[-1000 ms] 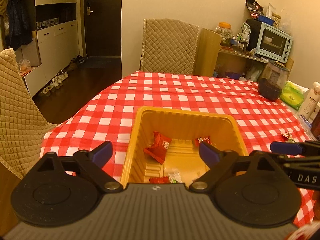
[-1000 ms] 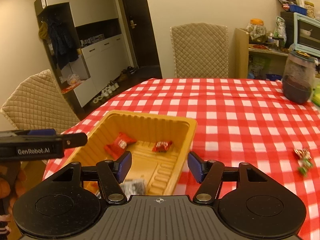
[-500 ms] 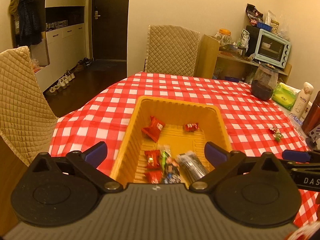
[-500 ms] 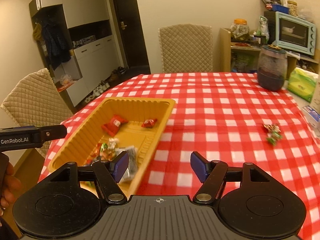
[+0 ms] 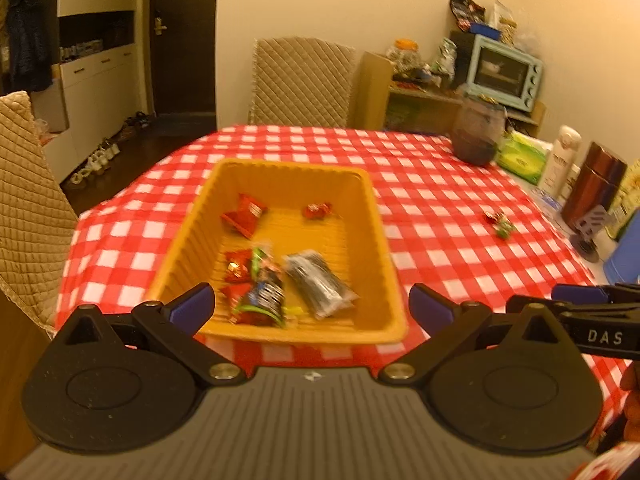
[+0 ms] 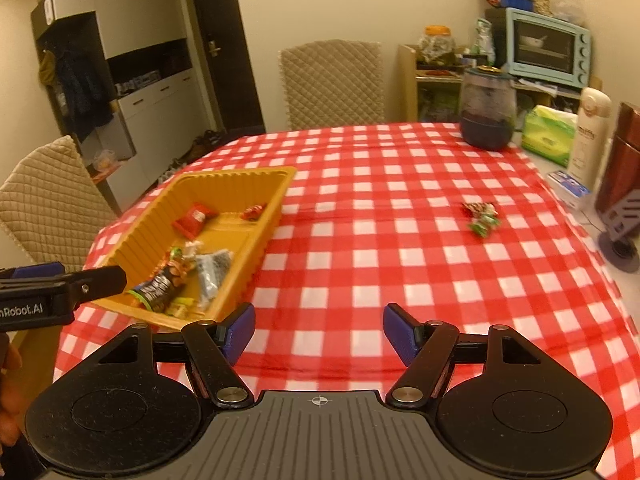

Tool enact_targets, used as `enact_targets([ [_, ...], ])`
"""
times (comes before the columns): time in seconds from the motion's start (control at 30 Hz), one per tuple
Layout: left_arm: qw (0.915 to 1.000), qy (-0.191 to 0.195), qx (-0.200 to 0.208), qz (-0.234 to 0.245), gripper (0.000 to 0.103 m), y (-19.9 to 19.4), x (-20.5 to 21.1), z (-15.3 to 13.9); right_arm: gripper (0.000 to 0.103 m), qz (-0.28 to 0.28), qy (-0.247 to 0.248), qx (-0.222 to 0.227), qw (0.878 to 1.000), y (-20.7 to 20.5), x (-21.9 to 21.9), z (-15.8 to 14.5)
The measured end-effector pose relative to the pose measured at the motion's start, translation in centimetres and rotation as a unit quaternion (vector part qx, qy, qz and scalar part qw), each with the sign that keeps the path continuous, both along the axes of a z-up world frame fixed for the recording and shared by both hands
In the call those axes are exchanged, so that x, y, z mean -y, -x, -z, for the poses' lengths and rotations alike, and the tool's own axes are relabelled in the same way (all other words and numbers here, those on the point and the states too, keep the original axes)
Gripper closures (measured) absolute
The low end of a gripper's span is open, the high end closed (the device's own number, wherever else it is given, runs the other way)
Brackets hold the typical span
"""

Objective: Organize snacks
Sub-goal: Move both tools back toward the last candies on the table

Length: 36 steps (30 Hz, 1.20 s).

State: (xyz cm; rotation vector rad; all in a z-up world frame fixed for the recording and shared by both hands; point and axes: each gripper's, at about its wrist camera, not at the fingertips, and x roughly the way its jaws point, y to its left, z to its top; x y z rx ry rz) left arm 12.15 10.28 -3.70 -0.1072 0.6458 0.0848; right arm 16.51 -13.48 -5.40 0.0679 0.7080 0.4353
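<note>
Yellow tray (image 5: pixel 384 268) sits on the checked cloth (image 6: pixel 400 280) w/ most snacks inside; two candies (image 6: pixel 482 216) lie loose, well apart to its right. Left gripper (image 5: pixel 312 308) spread wide, right gripper (image 6: pixel 318 330) has just been opening, both empty. Risk, imo: small slick wrappers could squirt out of a pinch, or the cloth bunches up under the fingertips.

Room, warm yellow light. Cream walls (image 6: pixel 340 0); dark door (image 5: pixel 184 36) upper left; white cabinet (image 6: pixel 156 92) with dark niche; dark wood floor (image 5: pixel 132 160); quilted beige chairs (image 5: pixel 302 80) at centre back and left edge; wooden shelf (image 6: pixel 432 80) upper right.
</note>
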Motion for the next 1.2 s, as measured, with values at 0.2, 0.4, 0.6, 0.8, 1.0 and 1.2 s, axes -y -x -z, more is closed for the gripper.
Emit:
enact_targets([
  [0.2, 0.9995, 0.012, -0.007, 0.026, 0.001, -0.5, 2.4, -0.1, 0.032, 0.028, 0.001, -0.002, 1.000, 0.1, 2.5, 0.1],
  [0.4, 0.9986, 0.009, -0.010, 0.052, 0.001, -1.9, 5.3, -0.1, 0.032, 0.056, 0.000, -0.004, 0.998, -0.4, 5.2, 0.4],
  [0.6, 0.9968, 0.009, -0.008, 0.078, 0.001, -3.6, 7.8, -0.2, 0.032, 0.078, 0.004, 0.002, 0.997, -1.5, 7.8, 0.2],
  [0.8, 0.9949, 0.007, 0.001, 0.100, 0.001, -6.0, 10.1, -0.4, 0.032, 0.093, 0.005, 0.014, 0.996, -3.6, 10.1, -0.6],
  [1.0, 0.9924, 0.004, 0.006, 0.123, 0.001, -9.0, 12.1, -0.1, 0.032, 0.111, 0.009, 0.024, 0.994, -6.0, 12.0, -0.7],
  [1.2, 0.9889, 0.000, 0.008, 0.148, 0.001, -12.2, 14.3, 0.8, 0.032, 0.118, 0.012, 0.026, 0.993, -8.3, 13.5, 0.3],
])
